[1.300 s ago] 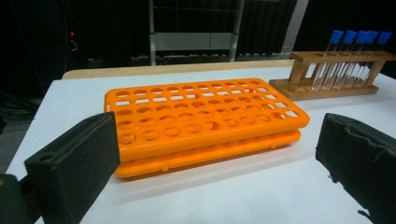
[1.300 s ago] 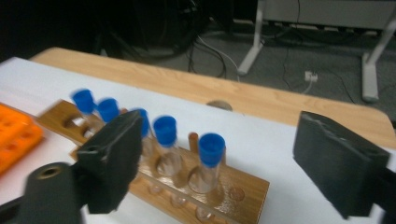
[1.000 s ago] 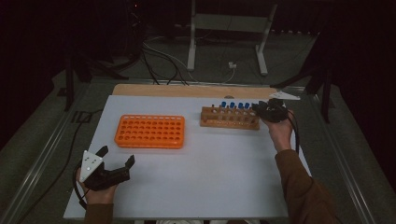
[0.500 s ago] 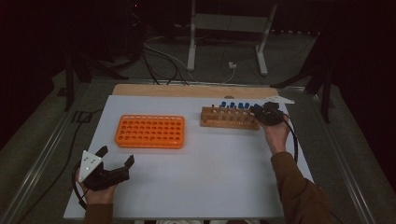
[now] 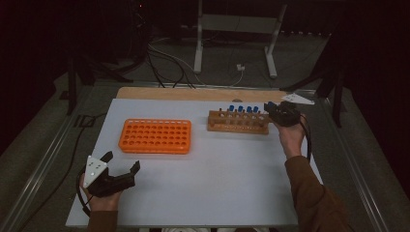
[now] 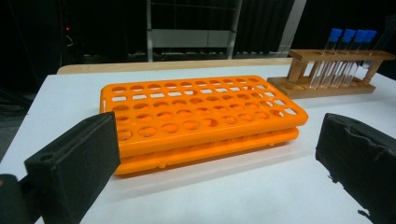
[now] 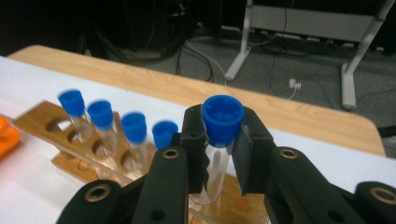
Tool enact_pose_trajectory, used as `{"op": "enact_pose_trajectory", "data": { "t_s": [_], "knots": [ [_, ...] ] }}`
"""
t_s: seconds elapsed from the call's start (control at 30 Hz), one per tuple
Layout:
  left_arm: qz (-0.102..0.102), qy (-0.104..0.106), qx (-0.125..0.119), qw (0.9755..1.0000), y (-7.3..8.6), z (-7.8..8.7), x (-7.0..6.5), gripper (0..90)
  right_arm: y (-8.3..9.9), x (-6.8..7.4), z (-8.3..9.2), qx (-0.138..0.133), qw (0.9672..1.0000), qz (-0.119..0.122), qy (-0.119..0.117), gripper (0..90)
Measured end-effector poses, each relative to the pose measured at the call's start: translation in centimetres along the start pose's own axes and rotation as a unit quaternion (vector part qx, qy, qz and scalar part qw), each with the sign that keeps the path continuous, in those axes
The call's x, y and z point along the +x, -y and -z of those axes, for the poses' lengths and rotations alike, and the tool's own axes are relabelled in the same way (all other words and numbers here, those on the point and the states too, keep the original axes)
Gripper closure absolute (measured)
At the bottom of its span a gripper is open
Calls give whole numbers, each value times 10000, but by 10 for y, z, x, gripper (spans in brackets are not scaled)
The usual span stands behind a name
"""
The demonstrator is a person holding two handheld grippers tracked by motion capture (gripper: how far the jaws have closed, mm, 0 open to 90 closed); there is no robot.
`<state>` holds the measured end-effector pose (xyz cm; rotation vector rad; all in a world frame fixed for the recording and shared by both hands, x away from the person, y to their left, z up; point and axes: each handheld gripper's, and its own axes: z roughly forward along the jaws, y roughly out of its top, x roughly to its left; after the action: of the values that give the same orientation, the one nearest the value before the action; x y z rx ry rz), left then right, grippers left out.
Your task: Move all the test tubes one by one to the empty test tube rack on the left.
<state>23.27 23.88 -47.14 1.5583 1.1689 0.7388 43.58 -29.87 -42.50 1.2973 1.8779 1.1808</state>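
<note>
My right gripper (image 7: 223,140) is shut on a clear test tube with a blue cap (image 7: 223,114), held upright at the right end of the wooden rack (image 7: 42,116). The pads press the glass just below the cap. Several more blue-capped tubes (image 7: 100,116) stand in that rack to the left. In the high view the right gripper (image 5: 271,109) sits at the wooden rack's (image 5: 237,126) right end. My left gripper (image 5: 123,161) rests open near the table's front left, its jaws pointing at the orange rack (image 5: 154,136), with nothing between them. The orange rack's (image 6: 196,112) holes hold nothing.
The white table top (image 5: 217,183) has a wooden strip along its far edge. Beyond it are cables on the floor and a metal stand (image 5: 237,29). Bare table lies between the two racks and the front edge.
The right hand has shifted only slightly at the right end of the wooden rack. The left hand has stayed in place.
</note>
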Motion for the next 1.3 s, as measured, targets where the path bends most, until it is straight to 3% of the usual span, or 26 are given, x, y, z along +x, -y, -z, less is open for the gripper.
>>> {"op": "enact_pose_trajectory", "data": {
  "t_s": [0.27,0.43,0.53,0.6,0.63,0.7,0.83,1.13,1.3],
  "knots": [
    [1,13,-2,10000,0,-1,-1,9,-16,-1,17,-262,9996,38,-73,764],
    [-11,32,11,10000,-2,-6,-9,8,-20,3,26,-275,9994,112,-158,764],
    [-67,88,49,9999,-7,-12,-17,8,-19,9,31,-208,9991,116,-356,764],
    [-131,181,14,9998,-11,-16,-23,8,-17,13,33,-164,9988,164,-431,764],
    [-264,273,-42,9993,-15,-19,-29,8,-16,15,34,-154,9986,165,-475,764],
    [-276,334,-33,9991,-17,-21,-32,8,-15,19,35,-105,9982,176,-569,764],
    [-224,660,-85,9975,-21,-33,-43,9,-13,26,36,-85,9973,110,-720,763],
    [-604,1101,-59,9921,-45,-70,-77,9,-8,63,30,20,9925,157,-1213,764],
    [-709,1283,-6,9892,-56,-91,-92,9,-12,93,24,133,9866,252,-1608,764]
  ]
}}
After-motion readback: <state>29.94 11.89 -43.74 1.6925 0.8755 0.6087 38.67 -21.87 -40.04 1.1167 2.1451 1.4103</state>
